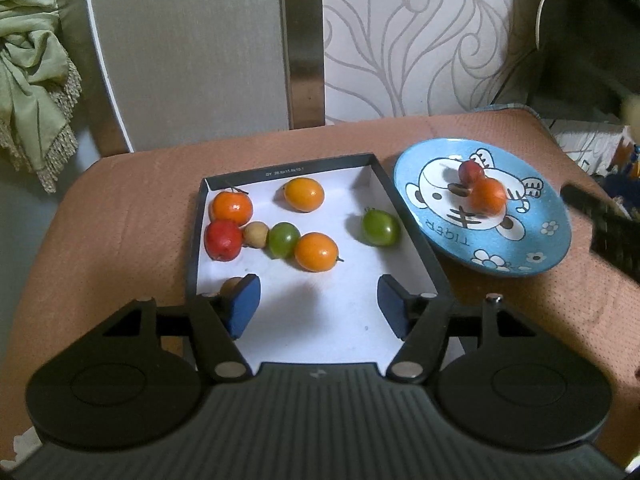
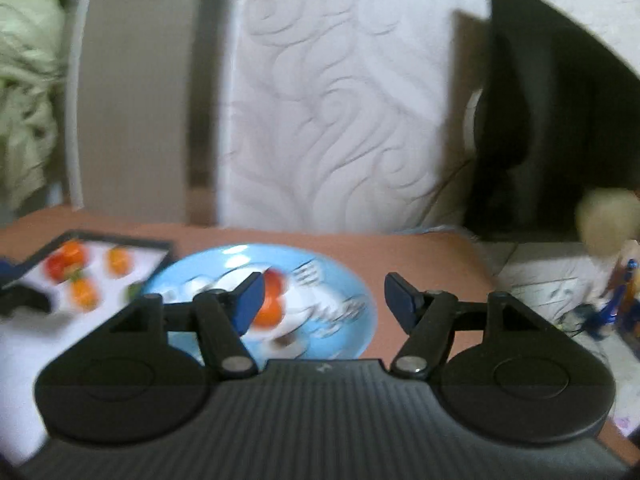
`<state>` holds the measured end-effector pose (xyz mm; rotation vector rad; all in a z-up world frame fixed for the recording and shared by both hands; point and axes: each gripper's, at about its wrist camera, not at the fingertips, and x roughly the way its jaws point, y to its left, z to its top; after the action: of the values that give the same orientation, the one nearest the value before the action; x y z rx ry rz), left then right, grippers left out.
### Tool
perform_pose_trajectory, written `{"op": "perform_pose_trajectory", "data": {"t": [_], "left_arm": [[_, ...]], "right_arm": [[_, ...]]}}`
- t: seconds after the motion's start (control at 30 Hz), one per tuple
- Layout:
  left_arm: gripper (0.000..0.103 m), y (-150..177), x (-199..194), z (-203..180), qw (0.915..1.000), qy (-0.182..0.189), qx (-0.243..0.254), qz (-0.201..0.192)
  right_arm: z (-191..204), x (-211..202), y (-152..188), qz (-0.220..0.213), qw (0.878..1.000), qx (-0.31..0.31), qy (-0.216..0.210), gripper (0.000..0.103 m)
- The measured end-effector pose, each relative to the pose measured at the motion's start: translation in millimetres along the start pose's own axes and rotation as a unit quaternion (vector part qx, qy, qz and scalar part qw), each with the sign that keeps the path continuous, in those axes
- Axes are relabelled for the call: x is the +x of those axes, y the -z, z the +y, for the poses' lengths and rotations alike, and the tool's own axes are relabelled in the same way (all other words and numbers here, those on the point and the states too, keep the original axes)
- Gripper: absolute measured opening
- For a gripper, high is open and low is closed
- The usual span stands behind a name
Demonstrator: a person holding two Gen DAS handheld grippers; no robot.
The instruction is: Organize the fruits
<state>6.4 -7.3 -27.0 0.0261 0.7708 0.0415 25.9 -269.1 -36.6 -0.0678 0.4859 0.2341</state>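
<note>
A black-rimmed white tray [image 1: 394, 216] holds several small fruits: orange ones [image 1: 316, 251], green ones [image 1: 380, 227], a red one [image 1: 223, 240] and a small tan one [image 1: 256, 234]. My left gripper [image 1: 318, 306] hangs open over the tray's near end with nothing between its blue pads; a tan fruit [image 1: 231, 286] peeks out behind the left pad. To the right, a blue tiger plate [image 1: 536, 236] carries a red fruit [image 1: 471, 171] and an orange fruit [image 1: 486, 197]. My right gripper [image 2: 324, 300] is open and empty above the plate [image 2: 224, 268], in a blurred view.
Everything rests on a brown padded seat [image 1: 120, 216]. A patterned white panel [image 1: 400, 40] stands behind it. Green cloth [image 1: 28, 60] hangs at the far left. A dark cabinet [image 2: 560, 120] and clutter [image 2: 616, 300] sit at the right edge.
</note>
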Motion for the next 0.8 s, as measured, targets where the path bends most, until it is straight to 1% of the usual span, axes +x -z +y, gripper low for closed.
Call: {"op": "perform_pose_trajectory", "data": {"t": [0.1,0.17,0.33,0.43,0.53,0.67,0.7,0.73,0.8], "left_arm": [[0.07,7,-8,5,0.9999,0.005,0.006,-0.009],[0.07,13,-13,10,0.9997,0.008,0.004,-0.021],[0.07,18,-15,20,0.9994,0.011,-0.012,-0.03],[0.07,24,-17,26,0.9989,0.011,-0.012,-0.044],[0.07,27,-15,28,0.9991,0.011,-0.005,-0.041],[0.07,26,-13,33,0.999,0.008,-0.001,-0.044],[0.072,25,-12,34,0.999,0.006,0.002,-0.045],[0.075,23,-11,34,0.9989,0.003,0.006,-0.046],[0.078,19,-8,35,0.9986,-0.002,0.012,-0.052]], "right_arm": [[8,-10,-7,0.03,0.999,0.003,-0.022,0.068],[14,-15,-12,0.036,0.999,0.002,-0.031,0.068],[31,-33,-18,0.042,0.997,0.009,-0.068,0.068],[46,-34,-17,0.064,0.993,-0.003,-0.094,0.068],[57,-33,-18,0.083,0.99,-0.013,-0.111,0.068],[69,-33,-19,0.085,0.987,-0.036,-0.131,0.068],[71,-33,-19,0.086,0.986,-0.039,-0.135,0.068],[76,-31,-21,0.086,0.986,-0.042,-0.136,0.068],[80,-29,-22,0.085,0.985,-0.05,-0.139,0.067]]}}
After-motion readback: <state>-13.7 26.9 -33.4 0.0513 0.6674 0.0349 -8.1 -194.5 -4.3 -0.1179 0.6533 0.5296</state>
